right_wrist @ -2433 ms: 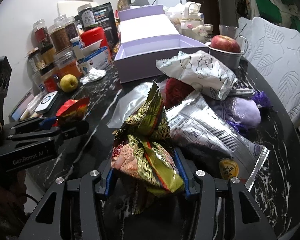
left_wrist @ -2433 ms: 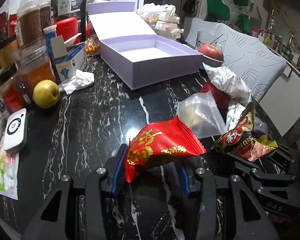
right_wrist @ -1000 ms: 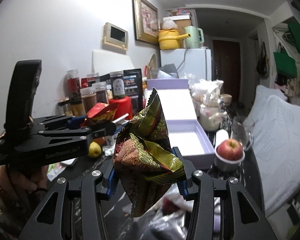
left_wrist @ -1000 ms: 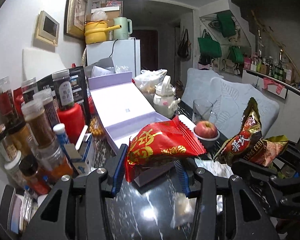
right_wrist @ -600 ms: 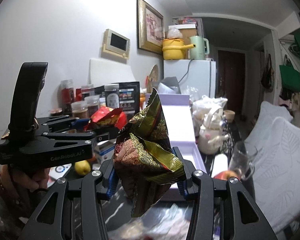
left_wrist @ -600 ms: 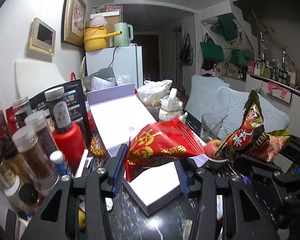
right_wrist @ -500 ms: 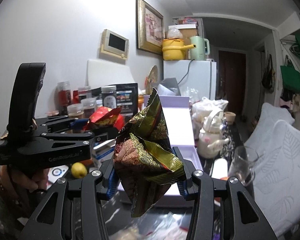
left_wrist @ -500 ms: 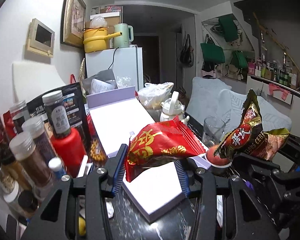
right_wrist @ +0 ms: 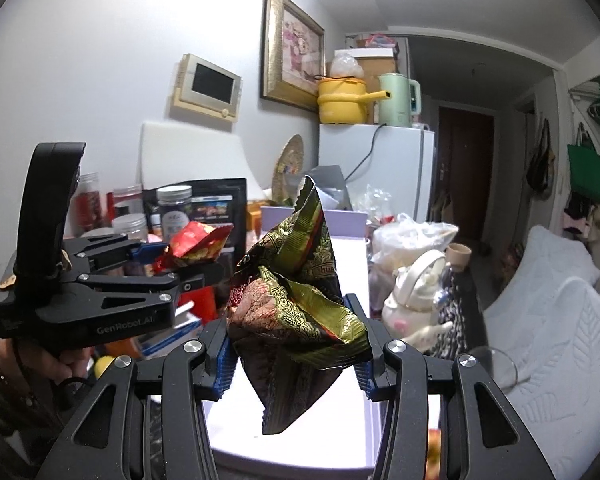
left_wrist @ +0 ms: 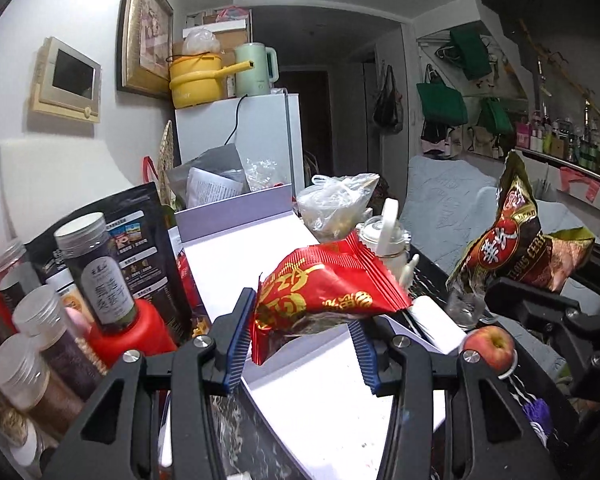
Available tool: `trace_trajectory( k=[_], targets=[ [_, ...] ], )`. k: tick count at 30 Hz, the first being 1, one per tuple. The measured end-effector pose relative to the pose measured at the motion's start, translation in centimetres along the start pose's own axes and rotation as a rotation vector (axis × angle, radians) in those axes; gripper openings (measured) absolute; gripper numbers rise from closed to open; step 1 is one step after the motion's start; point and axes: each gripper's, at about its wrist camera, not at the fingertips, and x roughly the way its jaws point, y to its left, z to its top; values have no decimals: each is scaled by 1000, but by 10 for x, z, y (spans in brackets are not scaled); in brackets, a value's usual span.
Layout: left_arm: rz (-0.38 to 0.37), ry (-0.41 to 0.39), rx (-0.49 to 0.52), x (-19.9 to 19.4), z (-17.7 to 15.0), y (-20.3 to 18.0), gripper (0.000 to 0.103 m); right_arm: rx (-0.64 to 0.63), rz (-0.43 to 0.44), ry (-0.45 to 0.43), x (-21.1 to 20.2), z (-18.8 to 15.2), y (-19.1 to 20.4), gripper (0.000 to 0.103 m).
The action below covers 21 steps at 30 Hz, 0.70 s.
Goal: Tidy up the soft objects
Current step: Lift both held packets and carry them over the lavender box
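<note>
Red packet: the red packet [left_wrist: 324,292] sits between the left gripper [left_wrist: 302,350] fingers [left_wrist: 236,344], raised over the white floor of the box [left_wrist: 312,400].
Left fingers: closed partway onto the red packet, blue pads pressing its two sides; nothing else touched.
Green packet: the green packet [right_wrist: 296,308] is pinched between the right gripper [right_wrist: 294,366] fingers [right_wrist: 220,364], its top corner standing up and its bottom corner hanging down above the box floor.
Right fingers: closed partway on the green packet, gripping its crumpled middle.
Box: open lilac box, lid [left_wrist: 236,216] standing up at the far side.
Left of box: jars [left_wrist: 100,272] near its wall.
Right of box: apple [left_wrist: 490,346] and teapot [right_wrist: 414,300] just beside it.
</note>
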Motion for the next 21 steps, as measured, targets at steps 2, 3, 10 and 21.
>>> trace_trajectory(
  k=[2, 3, 10, 21],
  targets=[
    [3, 12, -1, 13, 2, 2, 46, 5, 1, 9, 11, 2, -5, 47],
    [5, 20, 0, 19, 3, 3, 46, 10, 6, 16, 16, 3, -8, 47],
    [34, 92, 19, 65, -6, 0, 46, 11, -28, 79, 54, 1, -18, 47],
    [83, 264, -5, 129, -41, 1, 46, 39, -56, 185, 88, -16, -26, 47]
  ],
)
